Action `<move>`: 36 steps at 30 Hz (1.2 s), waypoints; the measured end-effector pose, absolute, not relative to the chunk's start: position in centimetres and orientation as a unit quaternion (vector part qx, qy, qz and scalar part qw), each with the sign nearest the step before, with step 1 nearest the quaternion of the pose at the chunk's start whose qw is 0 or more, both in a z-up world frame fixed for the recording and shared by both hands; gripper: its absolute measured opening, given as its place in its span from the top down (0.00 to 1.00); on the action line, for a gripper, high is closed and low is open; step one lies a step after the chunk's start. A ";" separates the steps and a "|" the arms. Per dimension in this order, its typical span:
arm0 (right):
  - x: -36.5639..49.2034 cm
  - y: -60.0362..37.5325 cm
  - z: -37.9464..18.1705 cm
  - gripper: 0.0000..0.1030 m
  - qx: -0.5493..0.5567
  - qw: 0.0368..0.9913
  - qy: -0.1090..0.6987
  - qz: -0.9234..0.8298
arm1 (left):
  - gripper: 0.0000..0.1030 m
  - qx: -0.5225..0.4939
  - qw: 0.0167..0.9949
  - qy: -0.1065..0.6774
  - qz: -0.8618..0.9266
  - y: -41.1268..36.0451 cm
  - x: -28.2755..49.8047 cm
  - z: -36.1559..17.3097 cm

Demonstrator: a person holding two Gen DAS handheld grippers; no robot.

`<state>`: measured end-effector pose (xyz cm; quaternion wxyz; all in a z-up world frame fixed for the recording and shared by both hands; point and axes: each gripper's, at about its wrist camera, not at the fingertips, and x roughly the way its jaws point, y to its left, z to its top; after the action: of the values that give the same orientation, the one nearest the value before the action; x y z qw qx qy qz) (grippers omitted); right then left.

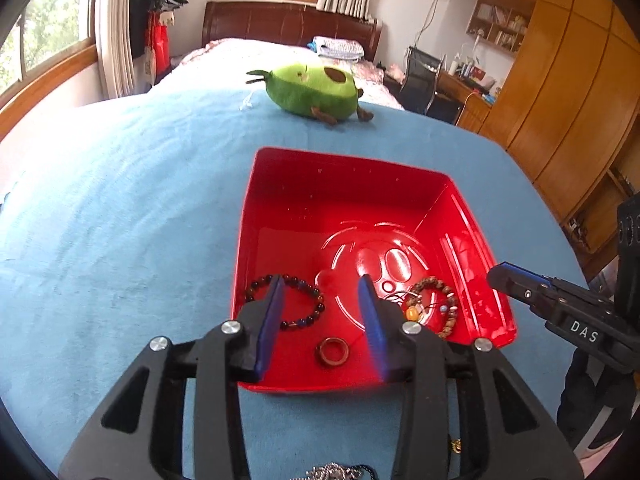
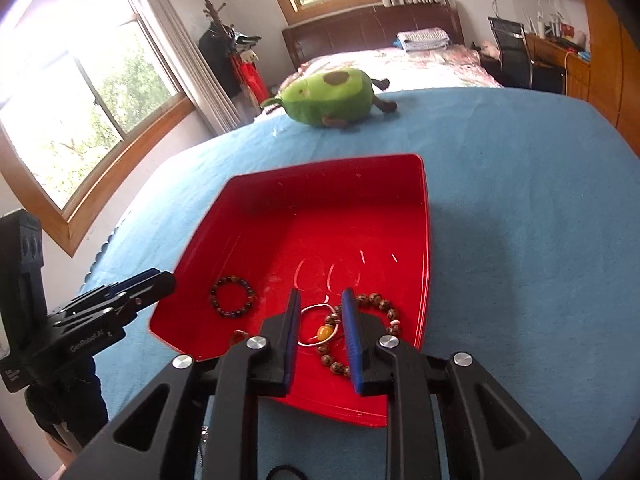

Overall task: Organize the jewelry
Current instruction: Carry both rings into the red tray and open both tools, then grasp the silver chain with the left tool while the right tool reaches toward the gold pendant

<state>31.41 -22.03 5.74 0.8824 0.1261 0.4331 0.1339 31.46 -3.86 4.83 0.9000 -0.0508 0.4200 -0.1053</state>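
Note:
A red plastic tray sits on the blue bedspread. In it lie a dark bead bracelet, a brown wooden ring, a tan bead bracelet with an orange bead and a thin metal ring. My left gripper is open above the tray's near part, empty. My right gripper is open and empty over the tan bracelet and metal ring. A silver chain lies on the bedspread under the left gripper.
A green avocado plush lies beyond the tray. A small gold piece and a black loop lie on the blue bedspread near me. Wooden wardrobes stand to the right, windows to the left.

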 end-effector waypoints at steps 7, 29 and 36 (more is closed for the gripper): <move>30.8 -21.5 6.3 0.79 0.122 0.882 0.433 0.137 | 0.59 -0.035 0.906 0.408 -0.107 -4.3 29.6 6.5; 24.3 -22.3 4.2 0.79 0.132 0.871 0.454 0.136 | 0.49 0.000 0.905 0.422 -0.059 -0.6 20.8 3.1; 20.6 -23.5 0.8 0.75 0.153 0.862 0.467 0.121 | 0.34 -0.015 0.893 0.448 -0.053 0.9 19.4 0.0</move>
<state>20.57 -23.47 0.76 0.8624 0.1532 0.4671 0.1210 19.40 0.85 -0.02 0.8925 -0.0152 0.4477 -0.0528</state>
